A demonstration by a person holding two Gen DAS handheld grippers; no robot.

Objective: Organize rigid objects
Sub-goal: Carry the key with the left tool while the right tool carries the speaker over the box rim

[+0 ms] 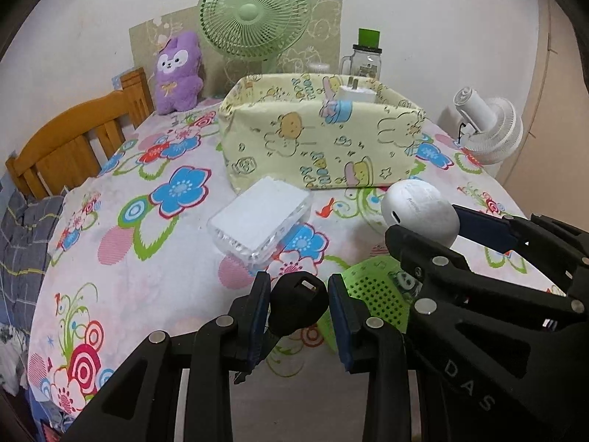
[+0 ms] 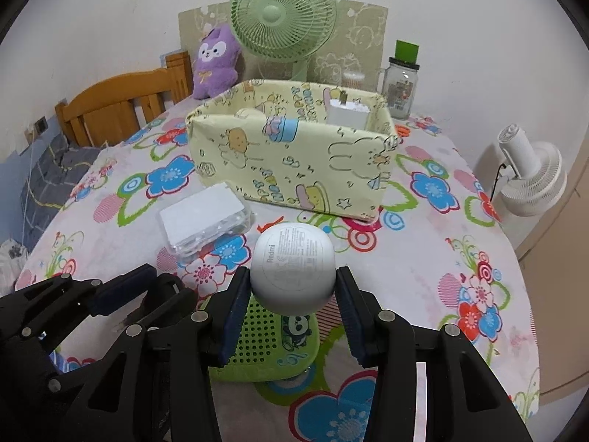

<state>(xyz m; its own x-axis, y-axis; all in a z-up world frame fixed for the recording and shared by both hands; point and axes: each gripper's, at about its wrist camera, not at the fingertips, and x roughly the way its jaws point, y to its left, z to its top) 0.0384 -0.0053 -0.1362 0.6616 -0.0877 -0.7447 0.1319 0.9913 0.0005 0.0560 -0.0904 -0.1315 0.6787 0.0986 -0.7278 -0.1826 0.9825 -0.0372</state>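
A home: plush toy [image 1: 177, 73], floral tablecloth [image 1: 121, 199] (bedroom-like).

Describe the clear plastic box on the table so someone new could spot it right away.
Start at the yellow cartoon-print fabric bin in the middle of the flowered tablecloth. Just in front of its left corner lies a flat clear plastic box with a white top. It is the only see-through thing lying on the cloth there.

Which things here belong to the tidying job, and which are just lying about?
Job:
left gripper holding black object
right gripper holding white earbud case
clear plastic box
green perforated item
fabric bin

Lying about:
green fan
purple plush
glass jar
white fan
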